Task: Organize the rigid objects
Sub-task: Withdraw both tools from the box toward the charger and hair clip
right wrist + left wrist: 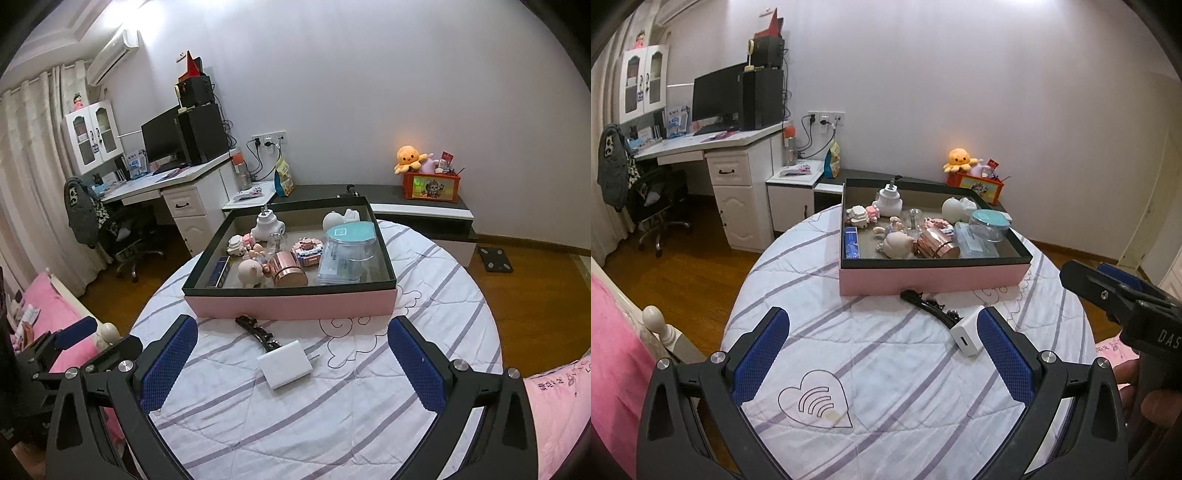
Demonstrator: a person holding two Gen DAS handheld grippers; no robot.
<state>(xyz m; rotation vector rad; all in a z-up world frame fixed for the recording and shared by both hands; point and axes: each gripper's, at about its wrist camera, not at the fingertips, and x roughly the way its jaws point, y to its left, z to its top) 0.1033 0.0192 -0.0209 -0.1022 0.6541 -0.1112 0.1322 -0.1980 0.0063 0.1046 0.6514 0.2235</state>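
Right wrist view shows us the right gripper [291, 365] with its blue fingers [168, 363] spread wide and empty, framing the white charger [286, 363] that lies on the striped bedspread [369, 424] at the centre of the frame. We judge this lineup is deliberate: the charger sits squarely between the fingers, so it looks like the next thing to pick up. Just above and left of it lies a black hair clip [255, 328], one end touching or nearly touching the charger, the other close to the pink box [291, 304]. The box, in the middle of the frame, already holds figurines, a copper cup [288, 271] and a clear jar with a teal lid [349, 240], so we take it as the place for the loose pieces. In the left wrist view the left gripper [882, 352] is likewise spread and empty, with the charger by its right-hand finger
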